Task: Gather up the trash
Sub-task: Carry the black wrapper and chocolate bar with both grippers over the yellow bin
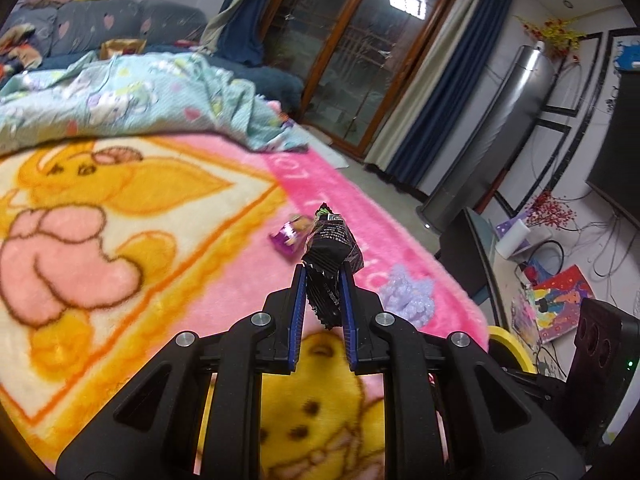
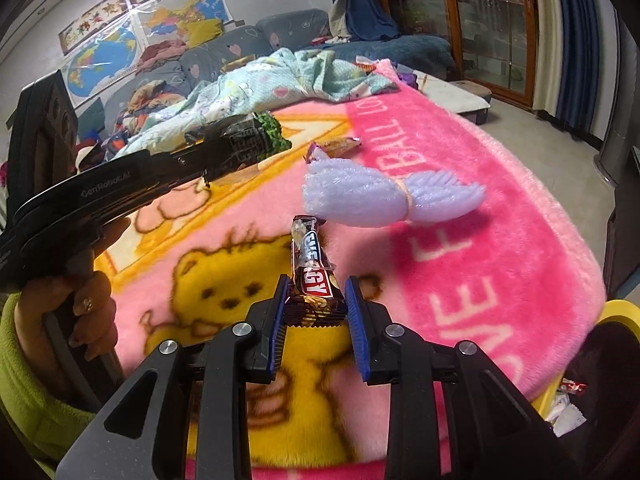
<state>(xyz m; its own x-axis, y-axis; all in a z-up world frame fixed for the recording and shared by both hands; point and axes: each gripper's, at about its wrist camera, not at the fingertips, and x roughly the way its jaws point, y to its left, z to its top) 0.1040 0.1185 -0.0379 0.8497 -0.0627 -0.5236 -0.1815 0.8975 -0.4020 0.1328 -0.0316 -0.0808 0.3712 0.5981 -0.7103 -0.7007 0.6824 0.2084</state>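
My left gripper (image 1: 322,276) is shut on a crumpled black snack wrapper (image 1: 332,248), held above the pink cartoon blanket (image 1: 168,280). In the right wrist view the same gripper (image 2: 244,142) reaches in from the left with that wrapper's green-edged end (image 2: 272,132) sticking out. My right gripper (image 2: 318,284) is shut on a brown energy bar wrapper (image 2: 312,276), also lifted off the blanket. A small purple wrapper (image 1: 290,234) lies on the blanket beyond the left gripper. A gold candy wrapper (image 2: 340,145) lies farther back.
A lilac fluffy bow (image 2: 380,196) lies on the blanket (image 2: 480,260). A yellow bin (image 2: 616,312) holding wrappers stands at the blanket's right edge. A pale blue quilt (image 1: 120,92) is bunched at the far side. A hand in a green sleeve (image 2: 80,308) holds the left gripper.
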